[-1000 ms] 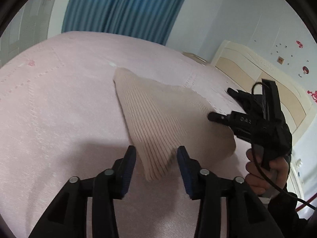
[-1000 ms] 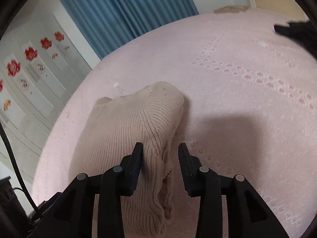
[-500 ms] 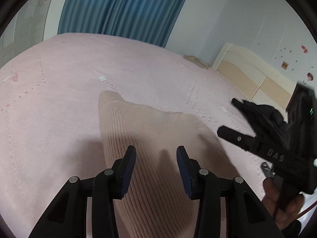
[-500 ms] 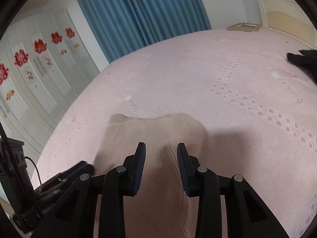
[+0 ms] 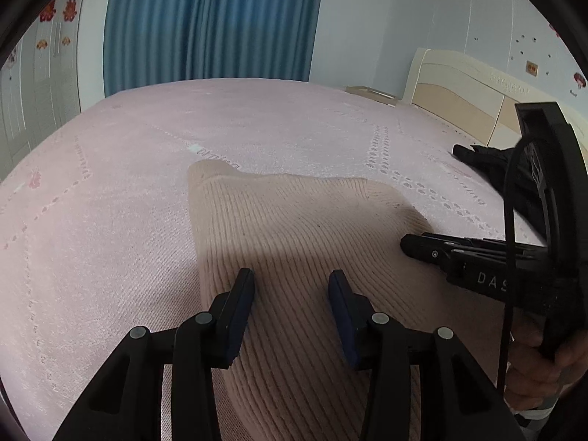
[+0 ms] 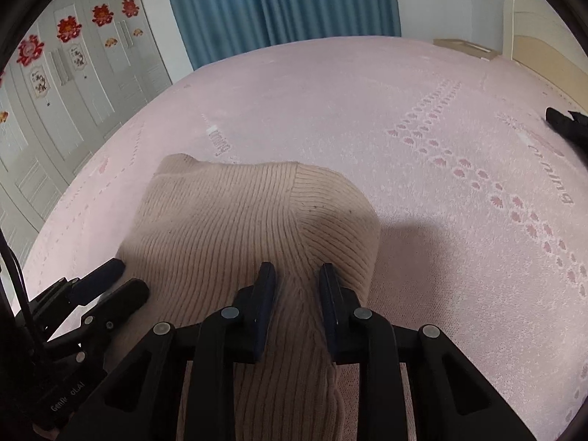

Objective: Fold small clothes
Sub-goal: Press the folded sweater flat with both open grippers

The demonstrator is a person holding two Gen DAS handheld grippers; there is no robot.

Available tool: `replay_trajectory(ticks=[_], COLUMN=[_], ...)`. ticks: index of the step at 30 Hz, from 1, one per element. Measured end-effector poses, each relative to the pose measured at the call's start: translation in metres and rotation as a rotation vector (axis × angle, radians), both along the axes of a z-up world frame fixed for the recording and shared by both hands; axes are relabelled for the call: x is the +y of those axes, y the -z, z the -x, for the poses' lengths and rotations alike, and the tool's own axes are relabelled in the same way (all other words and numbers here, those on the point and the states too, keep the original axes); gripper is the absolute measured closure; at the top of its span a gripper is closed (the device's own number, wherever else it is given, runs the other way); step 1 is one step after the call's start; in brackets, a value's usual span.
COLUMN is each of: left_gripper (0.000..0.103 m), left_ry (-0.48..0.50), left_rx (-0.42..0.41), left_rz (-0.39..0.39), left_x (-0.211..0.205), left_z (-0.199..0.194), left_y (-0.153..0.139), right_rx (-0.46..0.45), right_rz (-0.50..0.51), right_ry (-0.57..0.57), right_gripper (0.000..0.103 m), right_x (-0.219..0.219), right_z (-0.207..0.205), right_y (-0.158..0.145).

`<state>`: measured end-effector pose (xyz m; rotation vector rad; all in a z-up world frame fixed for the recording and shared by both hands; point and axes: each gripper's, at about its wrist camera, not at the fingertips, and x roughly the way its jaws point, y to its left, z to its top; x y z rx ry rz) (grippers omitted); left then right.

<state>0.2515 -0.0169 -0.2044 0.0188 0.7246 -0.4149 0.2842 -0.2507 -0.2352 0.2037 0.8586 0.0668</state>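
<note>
Right wrist view: the knit (image 6: 235, 228) lies on the bed (image 6: 422, 128), its near end under both claws. The right claw (image 6: 297, 286) has just been closing around a raised ridge of knit; whether it grips yet is unclear. The left claw (image 5: 292, 290) hangs released above the knit. Best to pinch all layers squarely, then lift both sides evenly.

The sweater (image 6: 235, 228) lies on the bed (image 6: 367, 110); gloves (image 5: 492, 161) lie to its right, the curtain (image 5: 209, 22) behind.
</note>
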Motion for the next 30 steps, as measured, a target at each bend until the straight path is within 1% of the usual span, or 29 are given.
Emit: replay_trajectory(ticks=[6,30], left_gripper=[0.062,0.062], left_ry=[-0.002,-0.007], left_rx=[-0.003,-0.008], left_rz=[-0.001,0.001], left_x=[-0.0011,-0.0038], left_z=[0.0048,0.0039], left_y=[-0.0008,-0.0011], right_rx=[-0.003,0.0], right_rz=[0.025,0.024], right_ry=[0.004,-0.002], right_gripper=[0.08,0.079], right_x=[0.007,0.0063], right_z=[0.001,0.0003], right_y=[0.0006,-0.0001])
